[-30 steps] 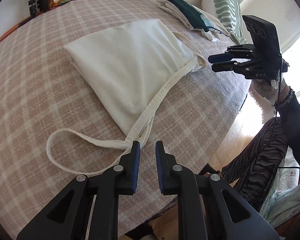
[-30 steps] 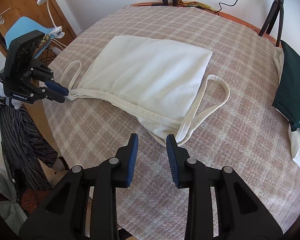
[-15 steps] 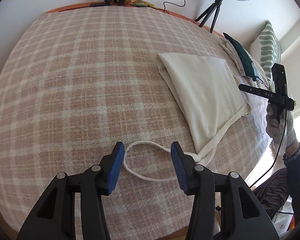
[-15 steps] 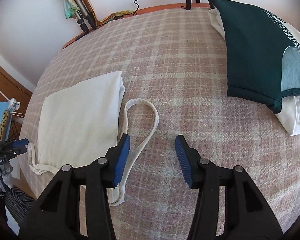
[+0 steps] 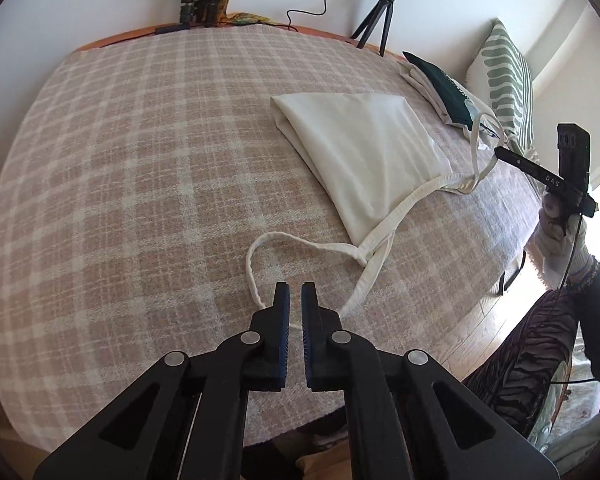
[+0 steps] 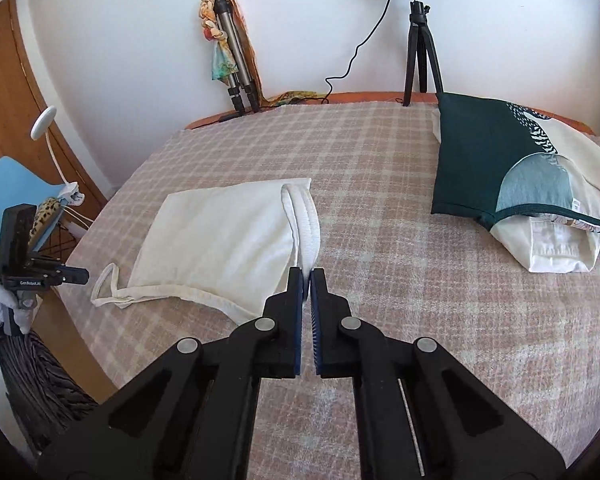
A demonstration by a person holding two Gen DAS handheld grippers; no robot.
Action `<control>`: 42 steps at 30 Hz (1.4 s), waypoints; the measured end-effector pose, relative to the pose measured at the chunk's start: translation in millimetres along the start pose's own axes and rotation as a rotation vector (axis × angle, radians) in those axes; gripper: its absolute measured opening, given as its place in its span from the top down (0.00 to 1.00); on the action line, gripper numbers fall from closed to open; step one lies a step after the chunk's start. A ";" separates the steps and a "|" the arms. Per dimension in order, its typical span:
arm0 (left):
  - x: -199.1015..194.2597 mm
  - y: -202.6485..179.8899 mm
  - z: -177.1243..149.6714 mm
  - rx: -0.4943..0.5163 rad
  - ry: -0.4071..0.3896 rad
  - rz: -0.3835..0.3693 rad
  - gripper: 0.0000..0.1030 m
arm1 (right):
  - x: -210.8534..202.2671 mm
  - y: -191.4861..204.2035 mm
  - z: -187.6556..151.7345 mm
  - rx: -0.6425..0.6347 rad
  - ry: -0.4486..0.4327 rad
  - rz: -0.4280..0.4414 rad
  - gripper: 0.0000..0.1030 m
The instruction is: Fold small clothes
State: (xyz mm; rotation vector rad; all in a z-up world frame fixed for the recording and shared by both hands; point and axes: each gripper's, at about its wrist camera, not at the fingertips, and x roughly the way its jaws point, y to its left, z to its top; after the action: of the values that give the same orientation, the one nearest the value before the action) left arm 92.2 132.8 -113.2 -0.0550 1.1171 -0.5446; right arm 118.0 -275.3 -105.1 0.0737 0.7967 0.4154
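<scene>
A cream folded garment (image 5: 360, 152) (image 6: 220, 236) with long straps lies on the plaid cover (image 5: 140, 160). My left gripper (image 5: 295, 292) (image 6: 86, 276) is shut on the near strap loop (image 5: 256, 248); the strap crosses between its pads near the cover's front edge. My right gripper (image 6: 306, 272) (image 5: 498, 152) is shut on the other strap loop (image 6: 306, 216) (image 5: 476, 136) and holds it raised off the cover at the garment's far corner.
A stack of folded clothes with a dark green top (image 6: 480, 164) (image 5: 448, 88) lies at the right, beside a striped pillow (image 5: 504, 72). A ring light tripod (image 6: 420, 40) stands at the back edge. A person's striped trouser leg (image 5: 520, 360) is beyond the cover's edge.
Both grippers swung over the strap loops with their jaws wide, then closed on them. The right strap has come up off the cover.
</scene>
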 end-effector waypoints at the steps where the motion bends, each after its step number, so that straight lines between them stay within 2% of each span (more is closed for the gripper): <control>1: -3.5 -1.1 -2.3 0.000 -0.003 -0.005 0.96 | -6.5 -3.2 -8.6 -0.001 -0.002 -0.001 0.95; 5: -9.1 -12.9 -10.0 0.030 0.026 -0.047 0.96 | -26.9 0.5 -28.2 -0.080 0.067 -0.033 0.95; 8: -13.9 -25.0 -10.2 0.068 0.021 -0.004 0.95 | -44.6 4.6 -32.0 -0.099 0.116 -0.039 0.92; 11: -7.1 -29.1 8.8 0.050 -0.017 -0.010 0.94 | -59.4 6.9 -22.5 -0.055 0.062 0.003 0.84; 13: 7.9 -35.1 27.8 0.051 -0.028 -0.007 0.94 | -59.3 12.5 -13.5 -0.014 0.042 0.076 0.84; 16: 34.4 -42.1 53.0 0.067 -0.022 0.008 0.94 | -37.6 28.6 0.9 -0.001 0.055 0.099 0.84; 20: 73.1 -47.6 72.4 0.057 0.062 -0.029 0.94 | 21.7 51.6 8.6 -0.032 0.137 0.081 0.84; 23: 92.5 -55.3 72.7 0.104 0.125 0.003 0.94 | 59.8 65.4 4.2 -0.062 0.193 0.079 0.84; 26: 85.7 -64.3 65.9 0.124 0.156 -0.034 0.94 | 82.1 69.5 -7.1 -0.091 0.240 0.060 0.84; 28: 78.5 -75.8 51.8 0.179 0.202 -0.072 0.93 | 88.2 67.3 -13.8 -0.106 0.265 0.049 0.84; 30: 73.7 -89.5 33.3 0.270 0.238 -0.041 0.93 | 86.5 65.6 -15.8 -0.125 0.266 0.059 0.84; 31: 72.6 -92.0 25.8 0.287 0.261 -0.053 0.93 | 85.0 64.6 -16.1 -0.131 0.272 0.066 0.84; 34: 63.8 -86.0 17.6 0.255 0.271 -0.070 0.94 | 78.7 59.2 -16.8 -0.132 0.297 0.064 0.84; 37: 50.9 -69.3 30.1 0.195 0.205 -0.070 0.88 | 64.9 48.1 -11.9 -0.116 0.275 0.081 0.83; 38: 47.3 -61.3 38.1 0.167 0.171 -0.060 0.88 | 60.7 42.4 -8.5 -0.094 0.253 0.075 0.79; 40: 43.6 -42.0 56.4 0.087 0.114 -0.080 0.88 | 56.7 26.3 -0.8 -0.008 0.216 0.078 0.49; 41: 42.9 -30.8 66.0 0.042 0.084 -0.095 0.87 | 56.6 16.8 2.9 0.045 0.193 0.078 0.47; 42: 42.7 -21.0 74.5 0.003 0.052 -0.086 0.75 | 57.3 8.8 5.2 0.087 0.180 0.080 0.47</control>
State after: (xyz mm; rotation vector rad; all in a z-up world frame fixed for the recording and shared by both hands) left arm 162.2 78.9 -108.8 -0.0870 1.1682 -0.6278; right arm 154.4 -244.5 -138.5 0.1509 0.9919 0.4678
